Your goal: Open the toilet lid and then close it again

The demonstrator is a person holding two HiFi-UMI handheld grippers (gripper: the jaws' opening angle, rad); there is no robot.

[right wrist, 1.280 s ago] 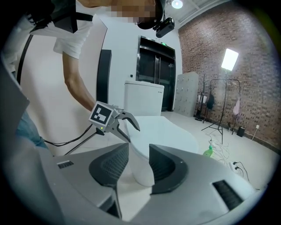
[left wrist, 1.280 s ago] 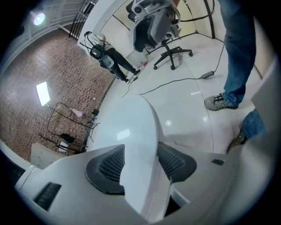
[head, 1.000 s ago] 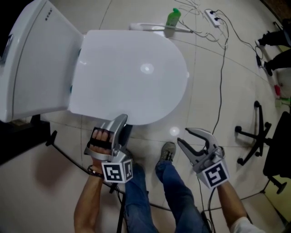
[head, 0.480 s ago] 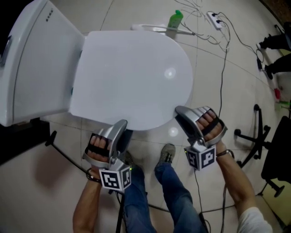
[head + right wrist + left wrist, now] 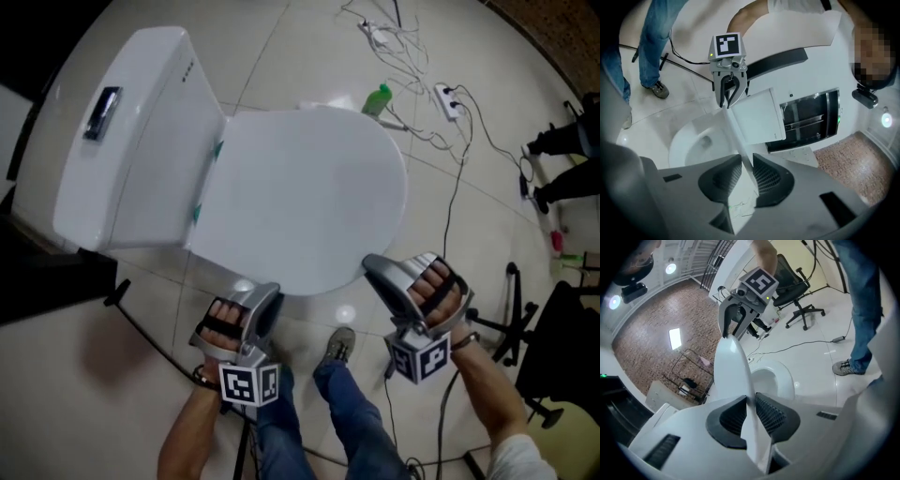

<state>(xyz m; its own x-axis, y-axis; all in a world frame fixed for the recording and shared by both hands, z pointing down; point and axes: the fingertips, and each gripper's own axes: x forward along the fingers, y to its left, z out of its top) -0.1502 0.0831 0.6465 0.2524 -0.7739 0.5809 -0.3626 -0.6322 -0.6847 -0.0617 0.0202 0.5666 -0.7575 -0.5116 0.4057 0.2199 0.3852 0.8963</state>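
At front edge of toilet lid [image 5: 300,202] | left gripper [image 5: 266,302]: jaws just closed, pinching lid's near-left rim | right gripper [image 5: 377,270]: jaws just closed, pinching near-right rim | lid tilted up off bowl [image 5: 691,140], hinged at tank [image 5: 131,141]

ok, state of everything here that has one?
toilet lid, partly raised
left gripper, fingers just closed, shut on the lid's front rim
right gripper, fingers just closed, shut on the lid's front rim
toilet bowl, uncovered under the lid
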